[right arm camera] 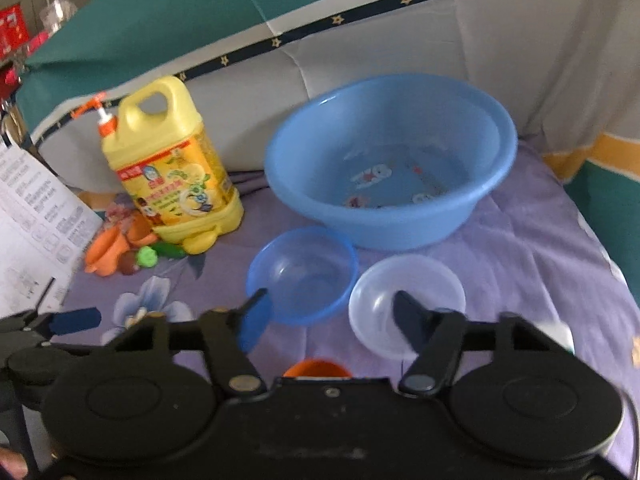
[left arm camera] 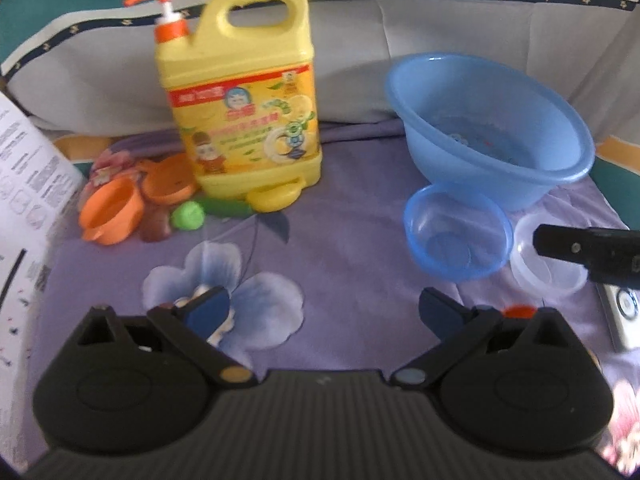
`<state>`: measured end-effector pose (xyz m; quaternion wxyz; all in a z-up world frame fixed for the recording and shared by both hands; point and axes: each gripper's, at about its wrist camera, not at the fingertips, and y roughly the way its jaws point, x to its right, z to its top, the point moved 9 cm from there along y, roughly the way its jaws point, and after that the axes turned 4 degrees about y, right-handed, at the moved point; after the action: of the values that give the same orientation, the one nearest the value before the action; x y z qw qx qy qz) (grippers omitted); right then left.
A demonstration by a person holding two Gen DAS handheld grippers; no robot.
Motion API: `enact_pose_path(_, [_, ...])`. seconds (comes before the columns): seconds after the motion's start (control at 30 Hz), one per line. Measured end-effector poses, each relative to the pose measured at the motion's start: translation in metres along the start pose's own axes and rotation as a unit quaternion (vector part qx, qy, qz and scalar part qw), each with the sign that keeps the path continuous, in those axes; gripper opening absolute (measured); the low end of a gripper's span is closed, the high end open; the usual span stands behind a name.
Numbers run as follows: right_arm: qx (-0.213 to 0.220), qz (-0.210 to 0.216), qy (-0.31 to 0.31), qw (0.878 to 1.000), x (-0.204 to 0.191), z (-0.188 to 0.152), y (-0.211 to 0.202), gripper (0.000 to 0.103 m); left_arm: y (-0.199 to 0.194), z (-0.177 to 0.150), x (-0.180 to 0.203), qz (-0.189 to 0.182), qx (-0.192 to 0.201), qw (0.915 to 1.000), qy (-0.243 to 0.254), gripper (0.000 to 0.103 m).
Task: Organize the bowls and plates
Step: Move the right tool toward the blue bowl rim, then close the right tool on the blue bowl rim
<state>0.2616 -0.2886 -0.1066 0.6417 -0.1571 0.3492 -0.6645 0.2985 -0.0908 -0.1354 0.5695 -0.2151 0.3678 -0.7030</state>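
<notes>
Three bowls stand on the purple flowered cloth. A large blue basin [left arm camera: 480,184] [right arm camera: 380,232] is at the back. A small blue translucent bowl [left arm camera: 456,236] [right arm camera: 304,276] sits in front of it, with a clear bowl [left arm camera: 524,236] [right arm camera: 408,276] to its right. My right gripper [right arm camera: 332,316] is open. Its left finger hangs over the small blue bowl's near rim and its right finger over the clear bowl, and no pad presses on either. My left gripper [left arm camera: 324,312] is open over bare cloth, left of the bowls, with nothing between its fingers.
A yellow detergent jug [left arm camera: 240,100] [right arm camera: 172,168] with an orange pump stands at the back left, with orange toy cups [left arm camera: 108,212] and a green toy [left arm camera: 188,216] beside it. A printed sheet [left arm camera: 24,184] lies at the far left. An orange item [right arm camera: 316,366] is half hidden under my right gripper.
</notes>
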Motion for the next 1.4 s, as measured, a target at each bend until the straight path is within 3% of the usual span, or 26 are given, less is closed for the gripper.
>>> enact_pose_path(0.17, [-0.011, -0.005, -0.02, 1.0, -0.001, 0.011, 0.034, 0.04, 0.031, 0.013, 0.008, -0.016, -0.004, 0.9998, -0.012, 0.098])
enact_pose_path(0.53, [-0.026, -0.012, -0.028, 0.999, 0.0, 0.015, 0.078, 0.034, 0.071, 0.024, 0.03, -0.049, -0.018, 0.9985, -0.015, 0.08])
enact_pose_path(0.7, [-0.036, -0.009, -0.036, 0.999, -0.009, 0.012, 0.088, 0.025, 0.078, 0.023, 0.034, -0.064, -0.028, 0.9974, -0.013, 0.051])
enact_pose_path(1.0, [-0.053, 0.004, -0.03, 0.998, -0.03, 0.0, 0.093, 0.015, 0.081, 0.012, 0.035, -0.077, -0.035, 0.9964, 0.001, 0.018])
enact_pose_path(1.4, [-0.069, 0.017, -0.012, 0.997, -0.046, -0.019, 0.077, 0.012, 0.053, -0.003, 0.02, -0.057, -0.047, 0.9973, 0.004, 0.016])
